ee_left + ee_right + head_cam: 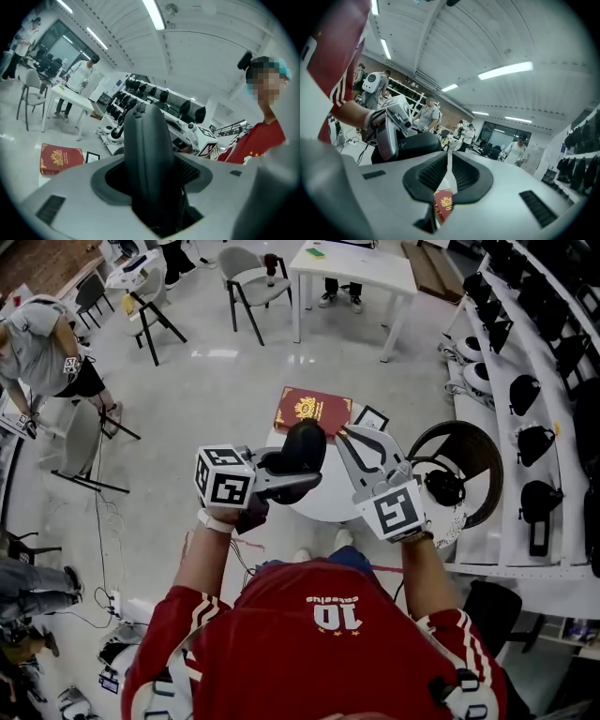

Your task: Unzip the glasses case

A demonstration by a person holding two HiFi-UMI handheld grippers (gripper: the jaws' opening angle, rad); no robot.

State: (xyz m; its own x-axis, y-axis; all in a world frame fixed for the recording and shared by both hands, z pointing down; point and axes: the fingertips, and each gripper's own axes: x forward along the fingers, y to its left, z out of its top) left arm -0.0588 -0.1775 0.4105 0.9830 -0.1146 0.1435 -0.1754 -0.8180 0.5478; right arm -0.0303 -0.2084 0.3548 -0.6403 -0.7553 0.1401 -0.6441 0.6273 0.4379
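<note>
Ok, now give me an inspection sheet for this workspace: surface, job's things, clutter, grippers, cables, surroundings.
Surface: small round white table.
Job's things: black glasses case, held above the table; zip not discernible.
Clutter: red book and small framed card at the table's far edge.
Grippers: left gripper clamps the case; right gripper jaws together, empty, beside it.
Cables: loose cables on the floor, left.
Surroundings: chairs, white desk, shelves of dark gear, bystanders.

Bright, even light from ceiling strip lamps (154, 14); I see one flaring white in the left gripper view. Pale floor (211, 354) carries a soft glare patch, and shadows are faint. Both gripper views bend hard at the rim, with dark corners. Glasses case (150, 159) up close looks soft, probably out of focus.
</note>
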